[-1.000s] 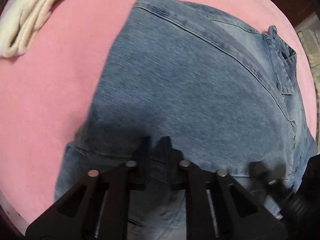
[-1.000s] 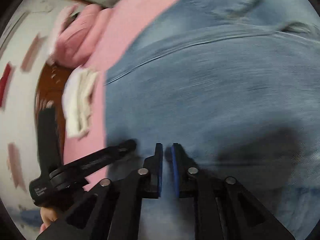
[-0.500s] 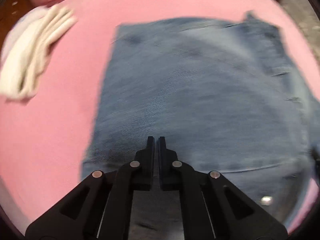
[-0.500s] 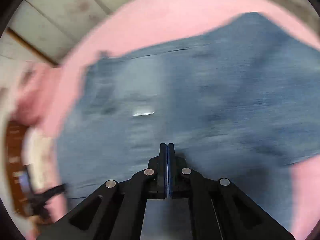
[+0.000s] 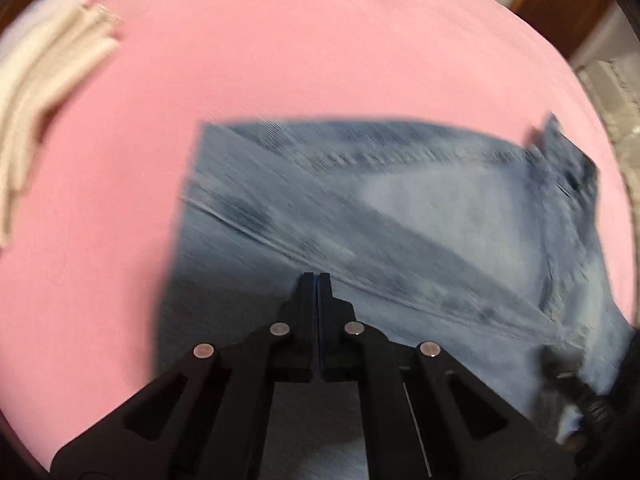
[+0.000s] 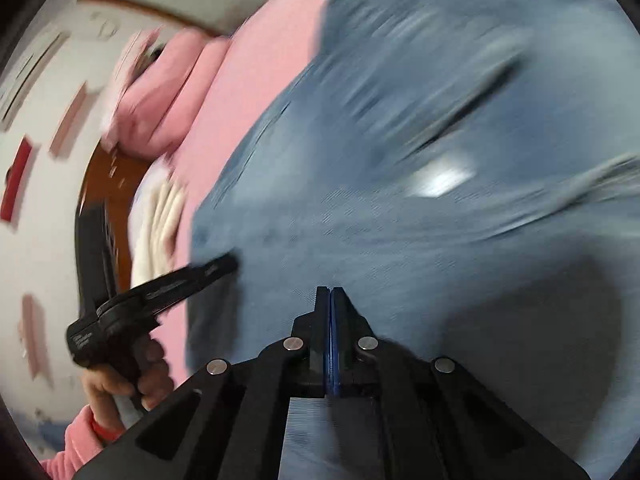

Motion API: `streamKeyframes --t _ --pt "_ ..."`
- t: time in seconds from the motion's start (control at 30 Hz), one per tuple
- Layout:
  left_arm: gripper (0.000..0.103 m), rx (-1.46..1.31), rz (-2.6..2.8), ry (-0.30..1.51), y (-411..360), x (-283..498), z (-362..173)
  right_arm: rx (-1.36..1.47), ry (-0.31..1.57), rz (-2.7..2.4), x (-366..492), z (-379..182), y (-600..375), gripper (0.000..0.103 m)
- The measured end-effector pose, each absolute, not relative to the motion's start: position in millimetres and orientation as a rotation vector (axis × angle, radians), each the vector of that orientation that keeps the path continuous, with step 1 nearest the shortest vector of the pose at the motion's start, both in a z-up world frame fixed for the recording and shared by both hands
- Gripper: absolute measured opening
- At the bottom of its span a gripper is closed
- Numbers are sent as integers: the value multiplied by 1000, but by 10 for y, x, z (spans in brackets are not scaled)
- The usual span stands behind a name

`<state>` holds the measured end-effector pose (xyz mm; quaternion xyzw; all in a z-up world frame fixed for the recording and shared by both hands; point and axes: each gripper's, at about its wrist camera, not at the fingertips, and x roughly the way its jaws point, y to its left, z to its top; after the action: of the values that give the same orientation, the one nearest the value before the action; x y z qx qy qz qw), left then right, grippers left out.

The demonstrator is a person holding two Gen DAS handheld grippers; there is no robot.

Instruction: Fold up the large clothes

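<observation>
Bedroom: pink bed [image 5: 320, 60], pillows [image 6: 160, 92].

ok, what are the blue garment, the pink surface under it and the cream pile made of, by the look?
Blue garment: denim, probably cotton, washed and faded; diagonal weave, pale worn patches and a raised stitched seam show.
Pink surface: soft matte cloth, likely a bedsheet; smooth, no sheen, weave too fine to tell.
Cream pile: folded fabric, thick rounded layers, possibly knit or towelling; too blurred to be sure.
</observation>
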<state>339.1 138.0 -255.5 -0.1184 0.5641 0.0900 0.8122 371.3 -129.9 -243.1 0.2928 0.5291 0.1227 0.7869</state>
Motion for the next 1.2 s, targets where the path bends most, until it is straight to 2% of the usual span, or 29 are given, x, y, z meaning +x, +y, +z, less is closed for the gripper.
streamKeyframes --t 0.07,0.17,0.3,0.5,0.6,0.67,0.73,0.8,0.83,0.87,0.93,0.97,1.0,1.13,1.2 --pt "1 -153 245 1181 1378 3362 -2511 602 1112 104 3567 -2366 -1723 0" --pt "1 -34 230 1171 1282 3265 -2512 728 1101 62 3400 -2340 -2208 0" --pt "1 33 242 1158 1123 3178 -2511 478 1107 10 3355 -2125 -1920 0" --pt "1 75 245 1179 697 3104 -2511 422 1066 -117 3043 -2083 -1570 0" --pt "1 131 265 1181 568 2830 -2462 376 1072 -89 2654 -2044 -1338 9" --pt "1 96 261 1213 512 2538 -2388 354 1102 -61 2342 -2044 -1209 27" --pt "1 31 254 1270 433 2251 -2345 341 1130 -37 2180 -2069 -826 39" --pt "2 -22 245 1324 374 1999 -2306 327 1168 -24 1976 -2030 -616 45" --pt "2 -32 246 1341 300 1846 -2273 323 1193 -16 1842 -2008 -602 54" --pt "6 -41 239 1363 257 1726 -2257 325 1223 -5 1740 -1985 -573 63" --pt "27 -57 210 1408 167 1494 -2221 340 1265 16 1729 -2041 -390 71" --pt "46 -63 203 1418 104 1370 -2190 343 1282 20 1636 -2013 -371 73" --pt "58 -63 201 1422 56 1269 -2150 345 1296 22 1567 -1987 -354 74" --pt "60 21 178 1400 -126 967 -1879 324 1296 -49 1369 -1840 -360 86" --pt "60 51 145 1387 -122 939 -1792 318 1269 -84 1271 -1738 -386 87"
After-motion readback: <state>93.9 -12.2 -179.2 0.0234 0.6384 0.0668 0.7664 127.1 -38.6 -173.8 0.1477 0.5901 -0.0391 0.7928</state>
